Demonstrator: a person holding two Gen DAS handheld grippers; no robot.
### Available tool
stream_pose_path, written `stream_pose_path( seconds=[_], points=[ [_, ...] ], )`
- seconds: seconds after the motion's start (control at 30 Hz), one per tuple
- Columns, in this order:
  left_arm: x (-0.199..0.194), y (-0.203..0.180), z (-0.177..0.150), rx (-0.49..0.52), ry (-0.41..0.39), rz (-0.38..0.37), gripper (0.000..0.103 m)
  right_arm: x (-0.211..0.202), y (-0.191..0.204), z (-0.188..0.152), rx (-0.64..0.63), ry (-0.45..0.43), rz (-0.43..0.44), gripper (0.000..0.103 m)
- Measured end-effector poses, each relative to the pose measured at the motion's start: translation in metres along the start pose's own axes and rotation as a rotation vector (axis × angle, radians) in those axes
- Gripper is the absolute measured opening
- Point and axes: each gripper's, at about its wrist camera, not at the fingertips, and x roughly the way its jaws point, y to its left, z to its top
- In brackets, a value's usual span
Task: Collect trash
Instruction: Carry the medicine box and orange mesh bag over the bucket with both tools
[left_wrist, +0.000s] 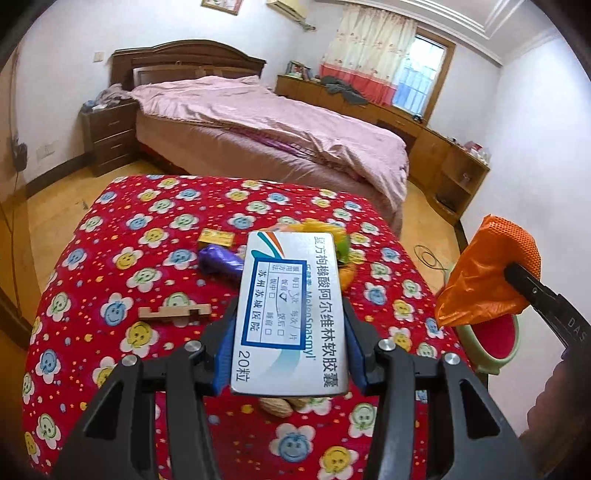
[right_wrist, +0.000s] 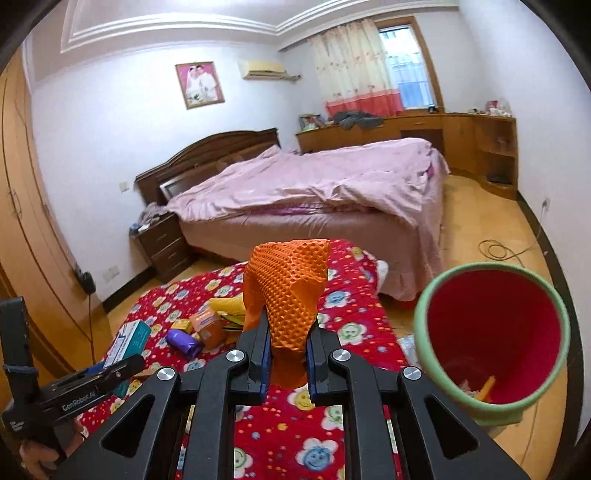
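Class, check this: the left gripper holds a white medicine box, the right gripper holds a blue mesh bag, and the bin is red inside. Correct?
Not quite. The crumpled mesh plastic bag in the right gripper is orange, not blue, as the right wrist view shows. The rest stands.

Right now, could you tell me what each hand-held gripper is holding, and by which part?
Left hand-held gripper: medicine box, clamped on its long sides. Right hand-held gripper: orange bag, pinched at its lower end.
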Motion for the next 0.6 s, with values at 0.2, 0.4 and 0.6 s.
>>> stream_pose_path(
  seconds=[0.2, 0.4, 0.6],
  points=[
    [0.000, -0.028, 0.002, 0.046, 0.006, -0.039, 0.051, -0.019, -0.024, -0.002, 0.043, -0.028, -0.039, 0.014],
    [0.004, -0.062, 0.005, 0.101, 0.018, -0.089, 0.051, -0.036, -0.051, -0.001, 0.089, -0.060, -0.089, 0.014],
    [0.016, -0.096, 0.006, 0.145, 0.039, -0.138, 0.051, -0.044, -0.077, -0.004, 0.127, -0.074, -0.144, 0.015]
  ],
)
